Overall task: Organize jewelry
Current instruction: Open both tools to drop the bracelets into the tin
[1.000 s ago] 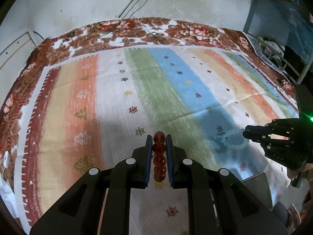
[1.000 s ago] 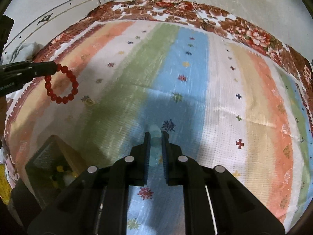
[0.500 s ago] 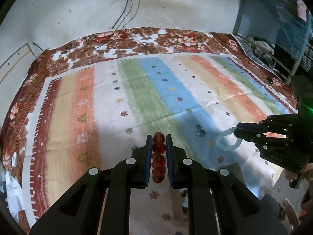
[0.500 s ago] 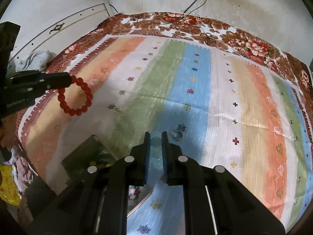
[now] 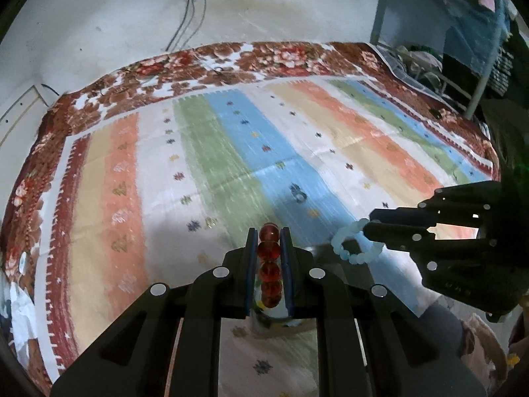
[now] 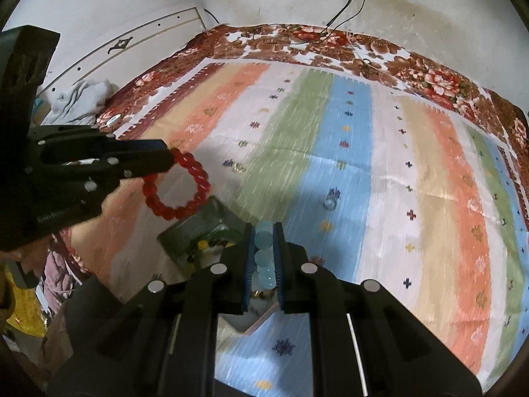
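My left gripper [image 5: 268, 233] is shut on a red bead bracelet [image 5: 270, 264], whose beads line up between the pads. From the right wrist view the same red bracelet [image 6: 178, 187] hangs as a ring from the left gripper [image 6: 167, 158]. My right gripper [image 6: 263, 228] is shut on a pale blue bead bracelet [image 6: 264, 258]. The left wrist view shows that pale blue bracelet [image 5: 355, 244] dangling from the right gripper [image 5: 372, 223]. Both bracelets hang above a small open box [image 6: 195, 228] with jewelry inside, standing on the striped bedspread [image 6: 347, 152].
A small ring [image 6: 329, 203] lies on the blue stripe of the bedspread. A floral blanket border [image 5: 264, 59] runs along the wall side. A pale cloth heap [image 6: 79, 99] sits at the bed's left corner. A metal rack [image 5: 446, 49] stands to the right.
Both grippers have risen and pulled back with their bracelets still held. The open box has come into view under the right gripper, and more of the bed and wall shows.
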Demonstrator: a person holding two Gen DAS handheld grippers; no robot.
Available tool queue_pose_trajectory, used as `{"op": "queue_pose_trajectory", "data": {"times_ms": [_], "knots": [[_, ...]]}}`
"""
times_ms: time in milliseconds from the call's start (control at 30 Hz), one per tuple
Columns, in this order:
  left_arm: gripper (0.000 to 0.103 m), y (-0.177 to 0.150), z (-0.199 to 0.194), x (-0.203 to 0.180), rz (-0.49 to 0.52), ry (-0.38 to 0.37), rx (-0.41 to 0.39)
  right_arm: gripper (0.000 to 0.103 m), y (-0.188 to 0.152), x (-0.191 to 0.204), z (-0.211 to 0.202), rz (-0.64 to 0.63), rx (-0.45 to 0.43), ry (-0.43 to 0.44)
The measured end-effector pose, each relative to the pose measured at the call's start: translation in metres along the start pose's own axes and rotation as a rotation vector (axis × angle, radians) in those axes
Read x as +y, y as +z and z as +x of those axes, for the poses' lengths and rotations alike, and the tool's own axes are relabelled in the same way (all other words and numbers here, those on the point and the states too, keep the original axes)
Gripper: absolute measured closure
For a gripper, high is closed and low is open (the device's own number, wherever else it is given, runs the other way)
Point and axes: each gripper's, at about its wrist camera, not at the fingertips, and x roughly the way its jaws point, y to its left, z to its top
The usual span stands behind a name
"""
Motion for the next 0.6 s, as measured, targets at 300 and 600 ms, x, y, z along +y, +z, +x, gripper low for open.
{"op": "queue_pose_trajectory", "data": {"times_ms": [300,600], "knots": [[0.090,-0.019,0.011,-0.010,-0.025,-0.060,0.044,0.090,-0.011,0.007,0.000,-0.006,0.019,0.022],[0.062,-0.019,0.013,0.011,-0.064,-0.029,0.024,0.053,-0.007,-0.017,0.008,0.064,0.015,-0.023]]}}
